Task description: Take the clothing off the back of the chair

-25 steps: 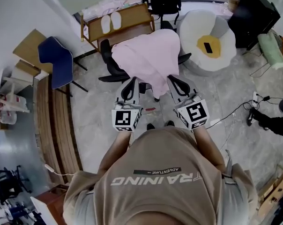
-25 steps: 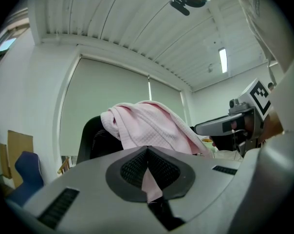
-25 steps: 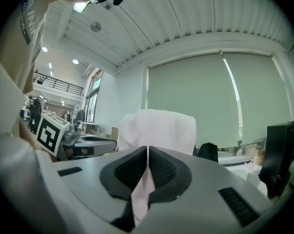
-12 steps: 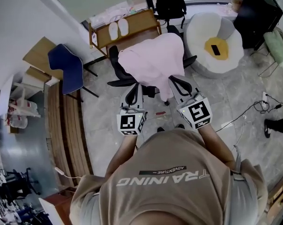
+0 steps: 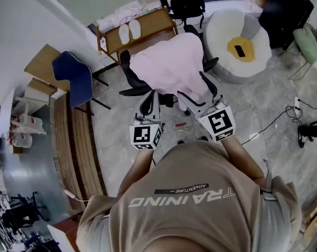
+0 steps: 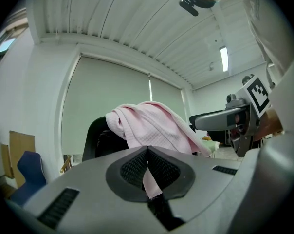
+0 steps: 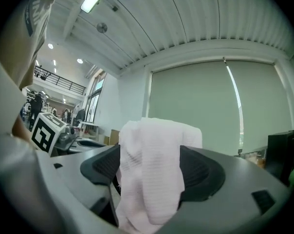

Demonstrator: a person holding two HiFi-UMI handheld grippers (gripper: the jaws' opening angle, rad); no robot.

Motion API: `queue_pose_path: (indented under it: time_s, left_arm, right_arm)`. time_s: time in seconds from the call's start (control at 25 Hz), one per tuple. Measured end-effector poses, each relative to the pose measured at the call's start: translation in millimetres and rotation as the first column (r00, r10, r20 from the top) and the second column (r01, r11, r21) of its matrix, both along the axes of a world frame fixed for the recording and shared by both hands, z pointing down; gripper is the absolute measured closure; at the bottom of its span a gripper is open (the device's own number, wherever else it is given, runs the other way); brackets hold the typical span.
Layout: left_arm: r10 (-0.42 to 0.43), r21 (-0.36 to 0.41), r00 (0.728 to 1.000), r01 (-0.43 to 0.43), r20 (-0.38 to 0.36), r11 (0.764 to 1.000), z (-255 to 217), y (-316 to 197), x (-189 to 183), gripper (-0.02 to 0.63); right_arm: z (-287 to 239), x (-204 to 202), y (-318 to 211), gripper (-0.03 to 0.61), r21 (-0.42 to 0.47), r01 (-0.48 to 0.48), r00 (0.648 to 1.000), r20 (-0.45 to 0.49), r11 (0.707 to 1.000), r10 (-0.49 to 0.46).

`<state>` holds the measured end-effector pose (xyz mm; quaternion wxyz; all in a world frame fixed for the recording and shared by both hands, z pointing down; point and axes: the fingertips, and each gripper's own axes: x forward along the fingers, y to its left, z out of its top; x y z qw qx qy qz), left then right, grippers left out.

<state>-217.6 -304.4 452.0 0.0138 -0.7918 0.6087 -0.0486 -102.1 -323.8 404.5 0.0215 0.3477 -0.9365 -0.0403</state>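
Observation:
A pink garment point(image 5: 169, 67) is draped over the back of a black office chair point(image 5: 128, 70). My left gripper point(image 5: 151, 100) is shut on the garment's lower left edge; in the left gripper view a strip of the pink garment point(image 6: 152, 128) is pinched where the left gripper point(image 6: 147, 152) closes. My right gripper point(image 5: 194, 87) is at the lower right edge with its jaws opening into a wide V. The right gripper view shows a fold of the garment point(image 7: 154, 145) hanging loose in the right gripper point(image 7: 149, 172).
A blue chair point(image 5: 72, 75) stands to the left. A wooden bench point(image 5: 148, 28) with white slippers is behind the office chair. A white and yellow beanbag point(image 5: 237, 46) lies at the right. Cables point(image 5: 274, 125) trail on the floor at right.
The right gripper's jaws, shut on the garment's hem before, have spread wide apart. The left gripper stays shut on the cloth in the same place.

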Motion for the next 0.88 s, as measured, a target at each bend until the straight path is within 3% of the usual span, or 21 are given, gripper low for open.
queue_pose_path:
  time_s: [0.48,0.88]
  left_arm:
    - [-0.019,0.006,1.0,0.019,-0.004,1.0,-0.6,0.5,-10.8,0.604]
    - [-0.054,0.028,0.998,0.055,-0.017,0.998,-4.8,-7.6,-35.1,0.604]
  right_arm:
    - [5.4,-15.0,-27.0,0.218,-0.048,0.027,0.999,-0.021,0.998,-0.029]
    - [14.9,-46.3,-73.2,0.219,-0.023,-0.085,0.993,-0.087,0.996,0.083]
